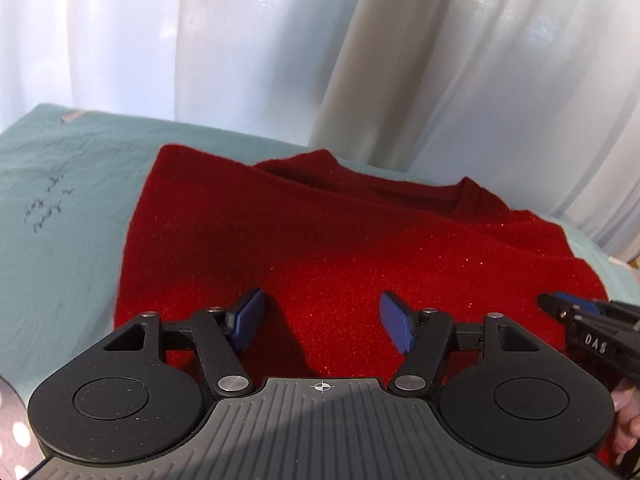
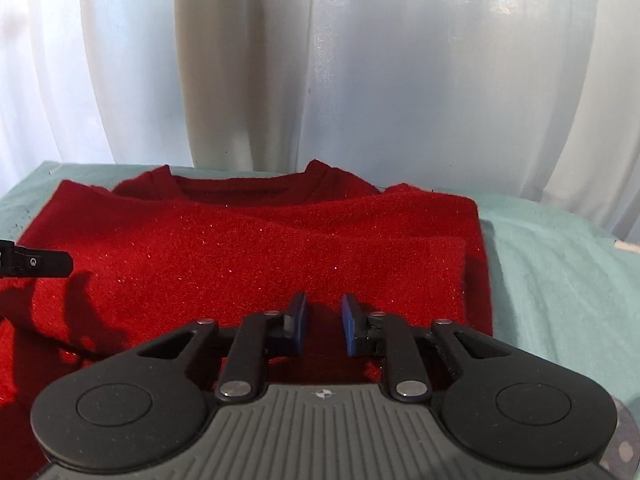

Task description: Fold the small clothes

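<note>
A red glittery knit sweater (image 1: 320,232) lies flat on a pale teal cloth (image 1: 60,220), neckline (image 2: 244,190) at the far side and its sides folded in. My left gripper (image 1: 322,316) hovers low over the near hem, open, its blue pads wide apart with only flat fabric below them. One of its black fingers (image 2: 36,262) juts in at the left edge of the right wrist view. My right gripper (image 2: 324,316) sits at the near hem further right, blue pads close together with a dark bunch of red knit between them. It shows again at the right edge as the right gripper (image 1: 560,306).
White curtains (image 2: 360,80) hang just behind the far edge of the surface. Handwriting (image 1: 48,208) marks the teal cloth left of the sweater. Bare teal cloth (image 2: 560,280) lies right of it. A person's hand (image 1: 628,420) and spotted fabric (image 1: 12,440) are at the near corners.
</note>
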### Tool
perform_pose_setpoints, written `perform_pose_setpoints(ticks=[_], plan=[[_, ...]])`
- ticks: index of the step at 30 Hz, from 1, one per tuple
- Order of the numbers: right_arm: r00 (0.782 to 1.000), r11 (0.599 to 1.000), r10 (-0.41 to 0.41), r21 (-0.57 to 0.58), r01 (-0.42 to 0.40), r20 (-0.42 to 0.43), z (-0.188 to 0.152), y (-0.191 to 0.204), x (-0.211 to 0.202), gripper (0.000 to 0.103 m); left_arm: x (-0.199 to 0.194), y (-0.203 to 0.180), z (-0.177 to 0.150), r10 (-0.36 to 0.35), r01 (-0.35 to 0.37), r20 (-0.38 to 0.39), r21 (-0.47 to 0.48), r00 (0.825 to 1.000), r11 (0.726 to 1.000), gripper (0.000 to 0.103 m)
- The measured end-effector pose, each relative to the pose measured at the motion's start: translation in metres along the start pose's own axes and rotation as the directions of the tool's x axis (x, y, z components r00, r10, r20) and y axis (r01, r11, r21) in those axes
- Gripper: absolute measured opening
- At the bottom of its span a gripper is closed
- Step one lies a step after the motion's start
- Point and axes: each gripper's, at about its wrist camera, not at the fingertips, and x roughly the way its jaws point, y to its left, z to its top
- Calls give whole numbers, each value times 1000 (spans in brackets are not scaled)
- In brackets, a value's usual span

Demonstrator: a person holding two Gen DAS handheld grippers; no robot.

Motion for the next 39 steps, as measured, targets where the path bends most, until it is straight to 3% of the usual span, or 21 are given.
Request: perform_pose_setpoints(ticks=[4,8,12,15,19,23,27,30,35,39], plan=[[999,1000,-31,-2,31,-10,13,-5,23,15,19,-5,7,61,-61,0,64,998,996,72],[998,998,-53,-26,53,-16,18,-2,28,15,17,0,9,50,-50,0,29,999,998,70],[1000,1000,-15,0,15,-13,14,-3,3,16,-3,4,4,30,-30,-3,3,1000,1000,71],[1000,1000,14,4,-14,19,5,-2,-23,24,-9,2,0,22,-22,-10,7,1000,1000,74],[1000,997,-17,-77,17,6,-11,0,-20,31,-3,-9,-2,57,-55,-18,75,998,996,78],[1000,1000,3,-6,-3,-25,-2,-7,-15,37,-14,-9,-4,59,-57,-22,45,998,997,78],[995,992,90,93,-87,-31,-6,-16,-32,54,-38,-5,-12,59,-57,-38,43,998,997,78],[986,982,161,111,-155,-46,-22,-15,-58,56,-64,-1,-25,58,-55,-47,54,997,997,83],[937,943,315,163,-291,-152,-65,-22,-115,58,-129,22,-64,-20,23,-81,32,997,999,93],[925,948,294,194,-251,-241,-108,-48,-171,61,-172,51,-106,-8,5,-174,-16,985,1000,93]])
